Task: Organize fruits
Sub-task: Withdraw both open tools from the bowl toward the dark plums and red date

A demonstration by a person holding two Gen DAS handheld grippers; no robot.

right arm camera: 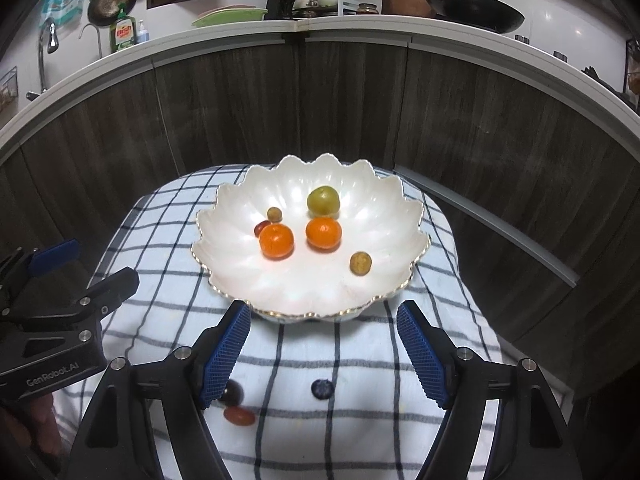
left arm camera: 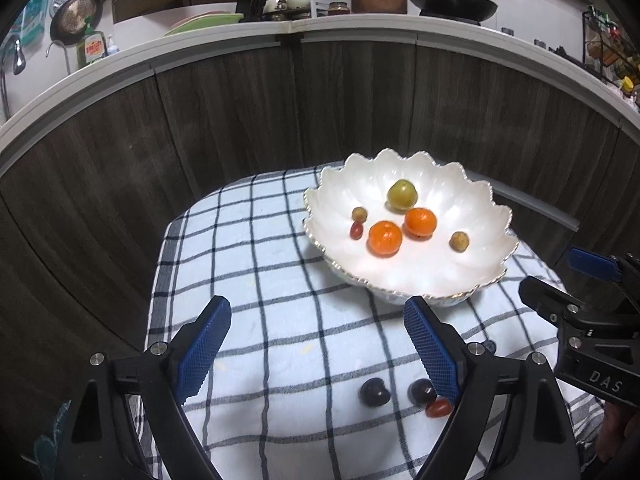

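A white scalloped bowl [right arm camera: 224, 280] with a gilt rim sits toward the far edge of a desk draped in a blue-and-white checked cloth [left arm camera: 256, 264]. Inside it lie 2 oranges [right arm camera: 276, 241], a green plum-like fruit [right arm camera: 323, 201], 2 small tan fruits [right arm camera: 360, 263] and 1 cherry tomato [right arm camera: 262, 227], the tomato tucked against the left orange.

The left tool [left arm camera: 317, 346] hovers above the cloth near the desk's near edge, its blue-padded jaws spread wide and holding nothing. Below it, on the cloth, rest 2 dark grapes [left arm camera: 375, 391] and a second cherry tomato [left arm camera: 439, 408], the tomato touching the right-hand grape beside the tool's right pad.

The right tool [right arm camera: 322, 348] is likewise wide open and empty, poised just in front of the bowl's near rim. Between its pads, a blueberry [right arm camera: 322, 389] lies alone on the cloth, well apart from the grape and tomato at its left pad.

Behind the desk stands a dark wood-grain cabinet front [right arm camera: 240, 112] under a white kitchen counter, where a black wok [right arm camera: 476, 10] rests.
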